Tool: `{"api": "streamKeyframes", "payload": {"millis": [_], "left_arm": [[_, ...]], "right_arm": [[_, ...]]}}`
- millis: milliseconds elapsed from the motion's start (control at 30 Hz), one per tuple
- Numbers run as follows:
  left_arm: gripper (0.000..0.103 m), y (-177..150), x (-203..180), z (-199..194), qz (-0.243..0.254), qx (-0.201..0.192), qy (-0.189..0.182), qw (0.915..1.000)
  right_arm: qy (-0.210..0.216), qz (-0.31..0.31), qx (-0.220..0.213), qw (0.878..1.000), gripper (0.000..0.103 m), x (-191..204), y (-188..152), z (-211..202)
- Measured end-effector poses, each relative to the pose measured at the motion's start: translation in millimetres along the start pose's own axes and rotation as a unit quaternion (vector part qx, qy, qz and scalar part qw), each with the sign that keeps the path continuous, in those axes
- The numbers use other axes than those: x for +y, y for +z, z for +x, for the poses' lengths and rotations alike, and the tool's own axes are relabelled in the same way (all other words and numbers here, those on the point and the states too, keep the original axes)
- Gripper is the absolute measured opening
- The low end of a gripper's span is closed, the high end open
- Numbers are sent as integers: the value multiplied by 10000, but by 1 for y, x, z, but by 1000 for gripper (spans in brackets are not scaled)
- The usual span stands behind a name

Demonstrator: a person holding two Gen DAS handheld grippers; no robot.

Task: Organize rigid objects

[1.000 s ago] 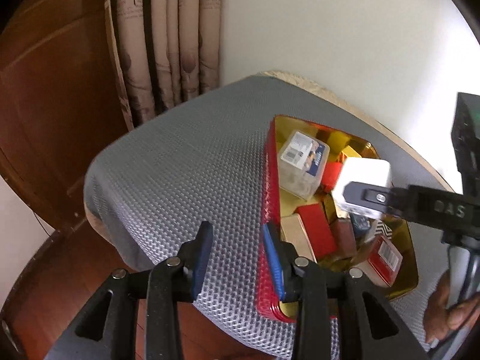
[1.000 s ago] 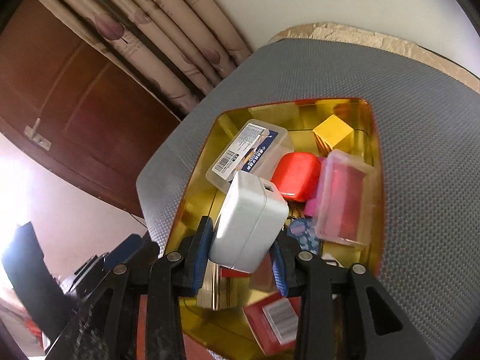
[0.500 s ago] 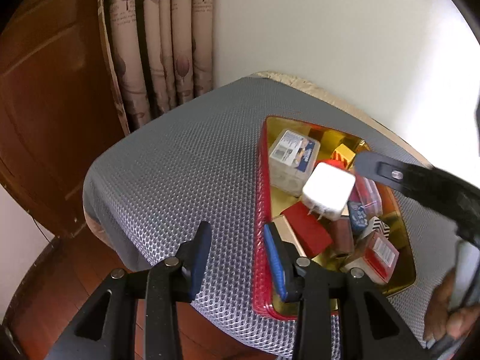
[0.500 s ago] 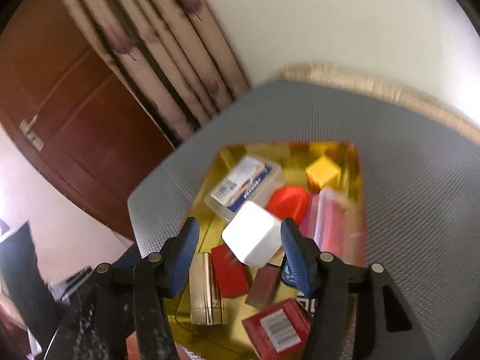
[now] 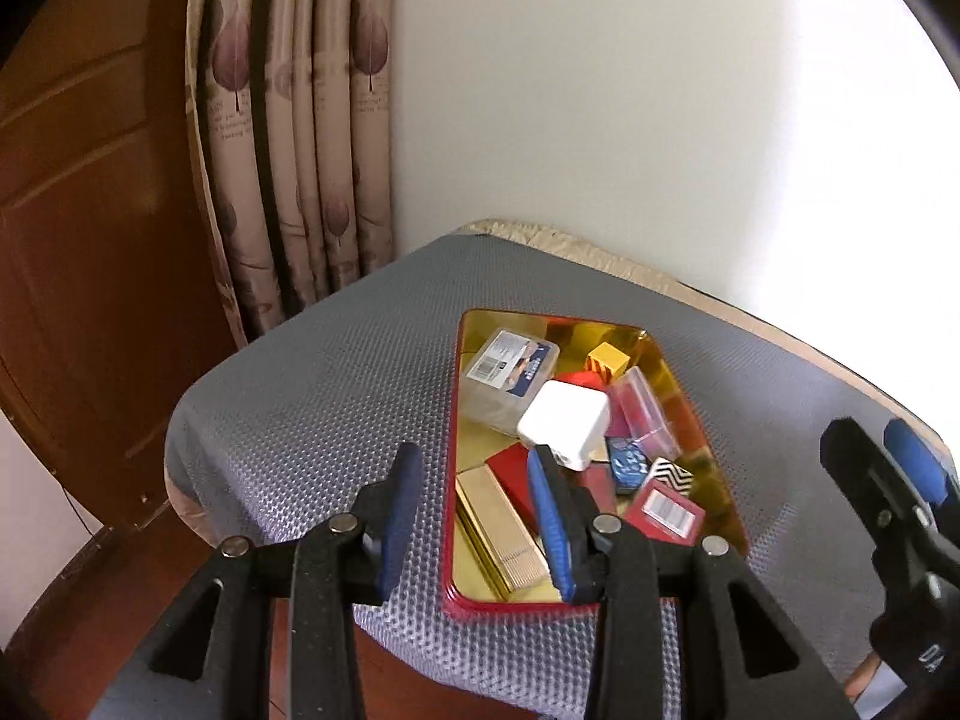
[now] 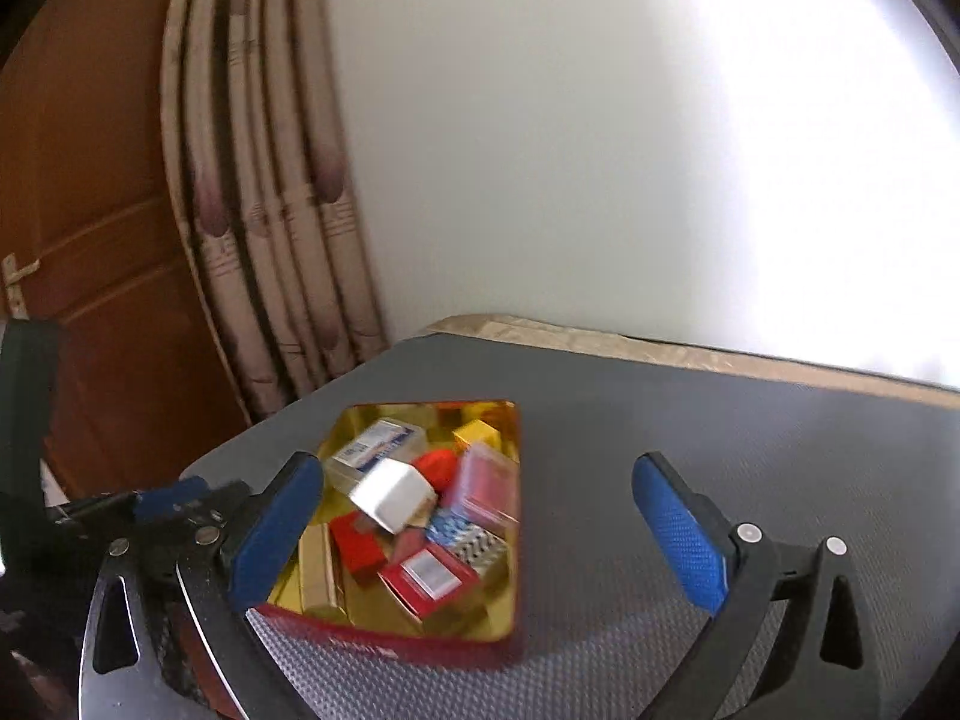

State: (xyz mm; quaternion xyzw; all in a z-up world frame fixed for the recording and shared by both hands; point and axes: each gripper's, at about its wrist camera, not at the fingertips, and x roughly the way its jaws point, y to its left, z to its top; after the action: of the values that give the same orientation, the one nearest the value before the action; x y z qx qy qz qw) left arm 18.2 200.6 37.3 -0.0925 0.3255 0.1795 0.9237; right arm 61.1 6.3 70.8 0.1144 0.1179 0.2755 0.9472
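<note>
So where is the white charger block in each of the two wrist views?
Left wrist view: white charger block lies mid-tray, just right of centre.
Right wrist view: white charger block sits lower left of centre, blurred.
Shared landmark: the clear labelled box lies just behind it in the red-rimmed tray.

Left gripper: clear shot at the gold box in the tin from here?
Probably yes. The gold box lies uncovered along the near left side of the red tin, just ahead of the left gripper, nothing stacked on it. The red box sits tight beside it, so finger room looks slim.
</note>
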Motion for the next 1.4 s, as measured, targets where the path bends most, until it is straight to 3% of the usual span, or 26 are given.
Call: {"api": "streamKeyframes", "payload": {"millis": [200, 400, 600, 967, 1400], "left_arm": [[41, -14, -7, -26, 82, 180, 88, 9998], [45, -34, -2, -41, 29, 418, 96, 9991], [51, -47, -1, -51, 130, 274, 78, 9995], [54, -48, -13, -77, 596, -427, 178, 9972], [55, -47, -9, -76, 464, -210, -63, 9987]], "right_arm": [[-246, -162, -220, 9993, 102, -2, -7, -40], [-163, -132, -198, 9996, 102, -2, -12, -60], [-165, -207, -107, 9996, 102, 1, -19, -71], [-213, -240, -91, 9994, 102, 11, -18, -82], [-219, -299, -61, 9993, 102, 14, -18, -86]]}}
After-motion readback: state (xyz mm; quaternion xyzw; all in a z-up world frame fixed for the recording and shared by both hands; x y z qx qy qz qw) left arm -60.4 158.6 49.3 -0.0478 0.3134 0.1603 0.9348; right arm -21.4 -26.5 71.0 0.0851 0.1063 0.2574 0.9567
